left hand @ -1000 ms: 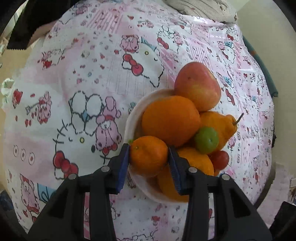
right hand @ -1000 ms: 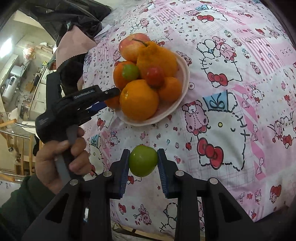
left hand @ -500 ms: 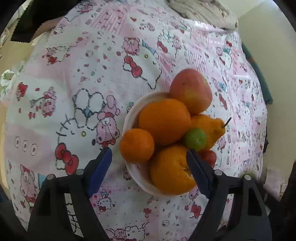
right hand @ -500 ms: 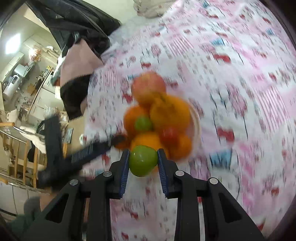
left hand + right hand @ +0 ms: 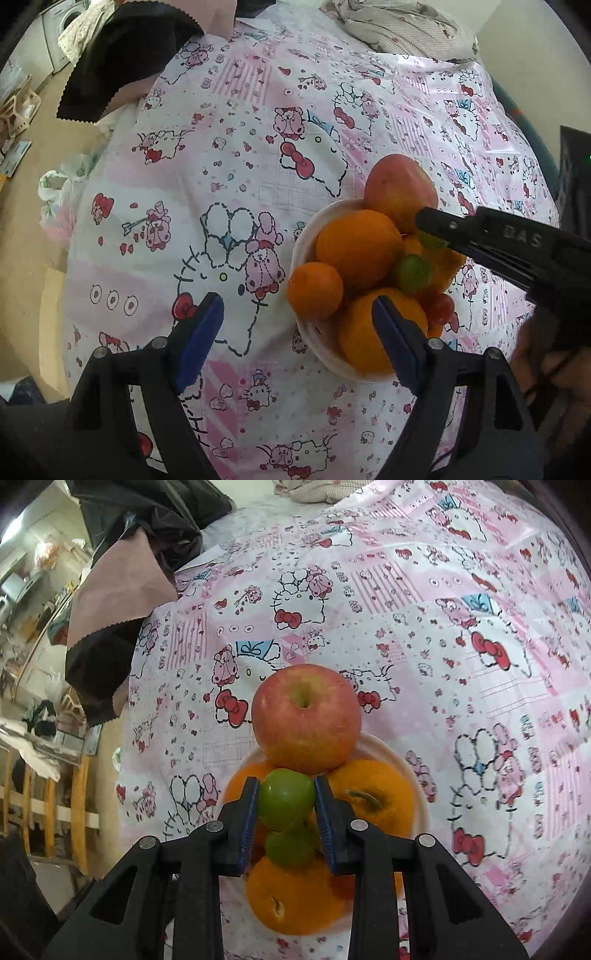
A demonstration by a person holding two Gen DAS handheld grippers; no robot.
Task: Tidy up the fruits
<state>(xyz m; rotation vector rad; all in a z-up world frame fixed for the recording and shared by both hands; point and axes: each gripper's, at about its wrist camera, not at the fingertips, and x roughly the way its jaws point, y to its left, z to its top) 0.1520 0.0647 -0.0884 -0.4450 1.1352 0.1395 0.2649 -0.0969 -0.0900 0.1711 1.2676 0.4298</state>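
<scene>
A white bowl (image 5: 306, 236) on the pink cartoon tablecloth holds a red apple (image 5: 400, 188), several oranges, a small orange (image 5: 314, 290) at its left rim, a green fruit (image 5: 413, 273) and a small red fruit (image 5: 441, 308). My left gripper (image 5: 297, 332) is open and empty, just in front of the bowl. My right gripper (image 5: 286, 805) is shut on a small green fruit (image 5: 286, 801) and holds it over the pile, just in front of the apple (image 5: 306, 718). It reaches in from the right in the left wrist view (image 5: 432, 230).
A black and pink cloth (image 5: 122, 59) lies at the table's far left corner. A grey checked cloth (image 5: 402, 27) lies at the far edge. A plastic bag (image 5: 59, 192) hangs off the left side. Wooden chairs (image 5: 55, 805) stand beyond the table's left edge.
My left gripper opened, let go of the small orange at the bowl's rim and drew back. My right gripper carried the green fruit from the table's edge to above the bowl.
</scene>
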